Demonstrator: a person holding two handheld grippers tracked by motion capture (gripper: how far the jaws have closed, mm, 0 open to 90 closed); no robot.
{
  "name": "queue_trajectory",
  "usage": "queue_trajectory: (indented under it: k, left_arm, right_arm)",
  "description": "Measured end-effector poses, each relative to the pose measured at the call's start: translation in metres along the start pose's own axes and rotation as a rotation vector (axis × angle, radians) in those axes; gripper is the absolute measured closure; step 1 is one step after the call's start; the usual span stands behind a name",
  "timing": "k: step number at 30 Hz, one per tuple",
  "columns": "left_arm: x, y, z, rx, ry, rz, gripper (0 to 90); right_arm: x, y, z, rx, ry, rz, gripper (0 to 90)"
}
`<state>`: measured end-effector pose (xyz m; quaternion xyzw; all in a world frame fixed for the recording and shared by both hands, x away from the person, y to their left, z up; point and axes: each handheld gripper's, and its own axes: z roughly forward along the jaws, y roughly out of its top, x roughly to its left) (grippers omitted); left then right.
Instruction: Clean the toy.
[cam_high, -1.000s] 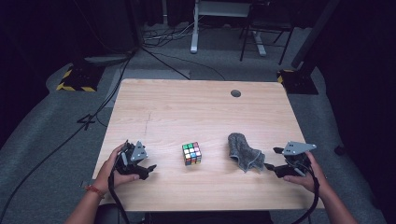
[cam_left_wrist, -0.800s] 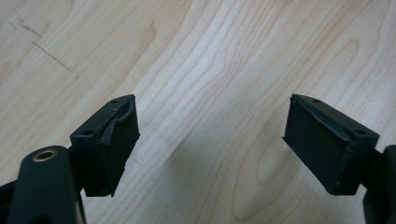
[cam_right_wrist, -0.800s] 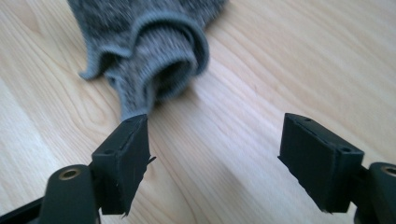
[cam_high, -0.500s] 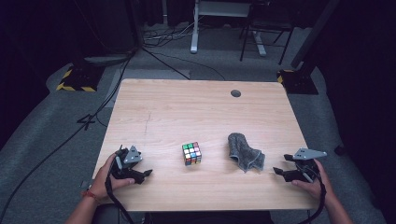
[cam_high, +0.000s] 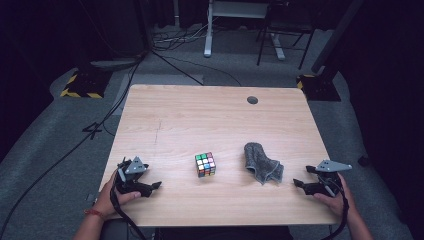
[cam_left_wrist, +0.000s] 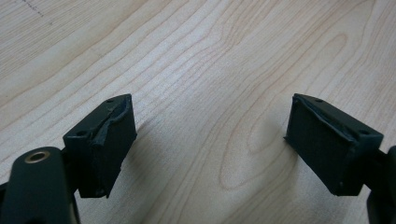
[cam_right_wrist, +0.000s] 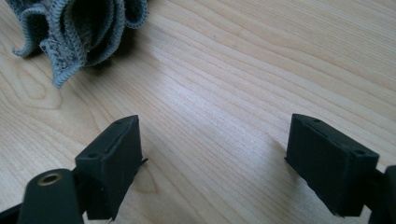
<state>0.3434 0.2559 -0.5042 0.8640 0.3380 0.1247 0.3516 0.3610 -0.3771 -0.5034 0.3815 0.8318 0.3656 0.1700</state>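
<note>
spreading across the middle of the room, a pale wooden table (cam_high: 210, 120) with clear grain lines stands on grey carpet (cam_high: 60, 160), and a small round dark cap (cam_high: 252, 100) sits near its far edge. behind it the room is dim: desk legs (cam_high: 207, 30), a dark chair frame (cam_high: 280, 35), loose cables (cam_high: 175, 42) on the floor and two yellow-and-black striped bases (cam_high: 80, 86). on the near half lies a colourful puzzle cube (cam_high: 205, 164), and just right of it, apart, a crumpled grey cloth (cam_high: 262, 163). the left gripper (cam_high: 156, 185) rests low at the near left corner, well apart from the cube, jaws released with only bare wood between them (the grain fills the gap in the left gripper view). the right gripper (cam_high: 298, 183) sits near the right edge, close to the cloth but not touching; its jaws have just been opening and stand wide with nothing between them, the cloth's frilled edge lying beyond them in the right gripper view.
</note>
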Motion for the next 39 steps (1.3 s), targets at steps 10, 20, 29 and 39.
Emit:
queue_trajectory:
  k: [10,20,29,39]
  left_arm:
    - [-0.0004,-0.0001,-0.0002,0.000,0.003,-0.004,16.4]
    - [-0.0003,-0.0002,-0.0005,0.004,0.010,-0.009,16.4]
    - [-0.0002,-0.0002,-0.0005,0.004,0.012,-0.011,16.4]
    - [-0.0002,-0.0003,-0.0006,0.003,0.016,-0.016,16.4]
  right_arm:
    - [-0.0002,0.0004,0.0006,-0.001,0.004,0.003,18.1]
    - [-0.0001,0.0004,0.0005,-0.001,0.004,0.003,18.1]
    - [0.0000,0.0004,0.0005,0.000,0.003,0.003,18.0]
    - [0.0003,0.0004,0.0004,0.001,0.000,0.003,18.1]
